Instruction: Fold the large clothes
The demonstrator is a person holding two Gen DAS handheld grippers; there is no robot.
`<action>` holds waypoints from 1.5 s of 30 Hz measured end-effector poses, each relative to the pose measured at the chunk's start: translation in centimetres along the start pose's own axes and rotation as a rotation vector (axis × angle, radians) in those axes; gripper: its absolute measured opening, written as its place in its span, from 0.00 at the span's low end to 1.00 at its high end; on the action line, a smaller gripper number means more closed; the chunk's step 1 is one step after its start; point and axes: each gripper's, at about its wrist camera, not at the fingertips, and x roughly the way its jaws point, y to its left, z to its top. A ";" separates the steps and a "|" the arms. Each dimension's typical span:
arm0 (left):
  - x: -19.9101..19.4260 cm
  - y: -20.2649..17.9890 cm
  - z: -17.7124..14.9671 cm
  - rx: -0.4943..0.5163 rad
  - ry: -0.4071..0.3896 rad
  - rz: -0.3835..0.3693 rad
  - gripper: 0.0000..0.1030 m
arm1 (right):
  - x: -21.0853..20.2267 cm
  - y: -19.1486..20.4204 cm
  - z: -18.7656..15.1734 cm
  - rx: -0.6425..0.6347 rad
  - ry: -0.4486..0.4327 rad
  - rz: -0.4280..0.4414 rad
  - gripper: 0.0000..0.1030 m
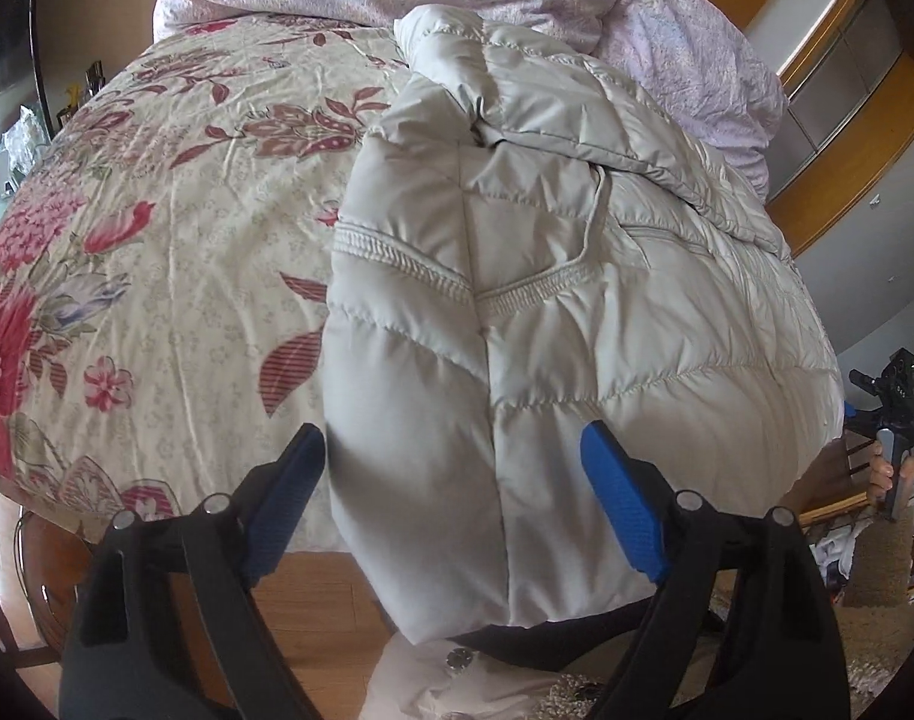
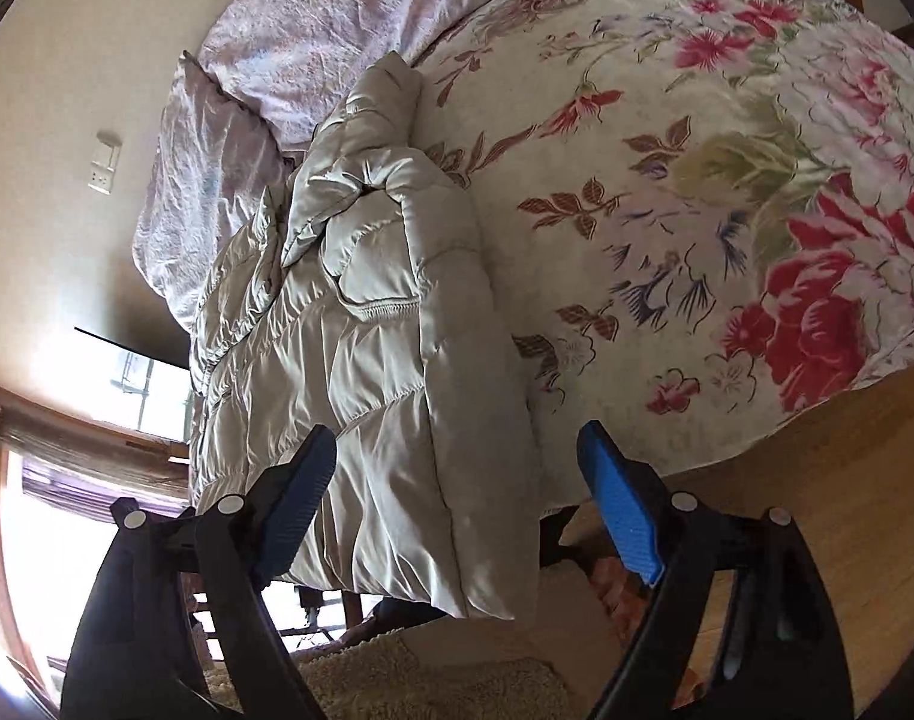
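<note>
Both my grippers, left gripper (image 1: 454, 501) and right gripper (image 2: 457, 498), stand wide apart, gripping nothing. The cream puffer jacket (image 1: 553, 276) lies on the floral bedspread (image 1: 175, 228), hem overhanging the bed's edge, sides apparently folded in lengthwise. I'd say a crosswise fold remains.
</note>
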 end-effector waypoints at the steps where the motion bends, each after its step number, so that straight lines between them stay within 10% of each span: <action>1: 0.2 0.0 0.0 -0.007 0.008 -0.003 0.82 | 0.3 -0.1 0.0 0.003 0.015 0.013 0.79; 32: 1.5 -1.7 -0.2 0.043 0.032 0.097 0.82 | 3.3 2.6 -1.5 -0.135 0.161 0.027 0.65; 45: 0.8 -1.9 -0.8 -0.007 0.022 0.032 0.45 | 3.6 1.5 -1.6 -0.078 0.145 0.082 0.37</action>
